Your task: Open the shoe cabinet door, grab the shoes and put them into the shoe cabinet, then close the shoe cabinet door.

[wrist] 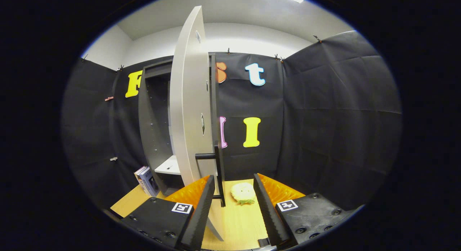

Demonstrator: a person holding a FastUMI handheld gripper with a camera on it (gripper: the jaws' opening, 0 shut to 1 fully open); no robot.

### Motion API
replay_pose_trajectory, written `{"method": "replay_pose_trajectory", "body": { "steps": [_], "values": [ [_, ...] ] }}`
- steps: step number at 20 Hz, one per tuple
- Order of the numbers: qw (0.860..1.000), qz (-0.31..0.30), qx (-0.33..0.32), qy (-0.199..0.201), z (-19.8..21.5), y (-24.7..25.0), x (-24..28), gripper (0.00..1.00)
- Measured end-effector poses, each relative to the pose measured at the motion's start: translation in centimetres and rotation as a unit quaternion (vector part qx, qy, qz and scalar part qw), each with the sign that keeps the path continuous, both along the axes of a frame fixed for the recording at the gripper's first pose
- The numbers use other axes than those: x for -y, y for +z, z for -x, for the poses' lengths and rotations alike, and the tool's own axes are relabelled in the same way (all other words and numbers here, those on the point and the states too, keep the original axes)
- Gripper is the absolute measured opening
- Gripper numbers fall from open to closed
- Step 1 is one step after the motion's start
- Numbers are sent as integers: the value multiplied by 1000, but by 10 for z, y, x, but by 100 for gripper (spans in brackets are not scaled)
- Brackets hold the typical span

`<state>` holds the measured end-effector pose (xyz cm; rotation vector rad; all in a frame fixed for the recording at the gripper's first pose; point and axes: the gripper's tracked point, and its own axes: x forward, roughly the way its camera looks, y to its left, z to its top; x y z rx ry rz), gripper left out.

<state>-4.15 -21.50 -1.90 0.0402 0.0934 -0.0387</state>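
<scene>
The shoe cabinet [155, 128] stands ahead on the left, dark inside, with a pale shelf [169, 166] low down. Its white door [189, 99] is swung wide open toward me, seen almost edge-on. A black bar handle [219, 171] runs down the door's free edge, just ahead of my left finger. My gripper [234, 207] is open, and the handle's lower end sits between the fingers, nearer the left one, with neither finger pressing on it. A pale fuzzy slipper-like shoe [244, 193] lies on the wooden floor [237, 222] just beyond the fingers.
Two books [147, 180] lean against the cabinet's lower left side. Black cloth walls close the booth behind and to the right.
</scene>
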Motion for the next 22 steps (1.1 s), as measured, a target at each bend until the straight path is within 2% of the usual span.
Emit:
{"method": "replay_pose_trajectory", "body": {
  "steps": [9, 14, 22],
  "values": [
    [1000, -10, -1, 24, -5, -3, -21, 69],
    [999, -1, 2, 43, -18, -3, -64, 69],
    [999, -22, 3, 49, -34, -5, -132, 69]
  ]
}}
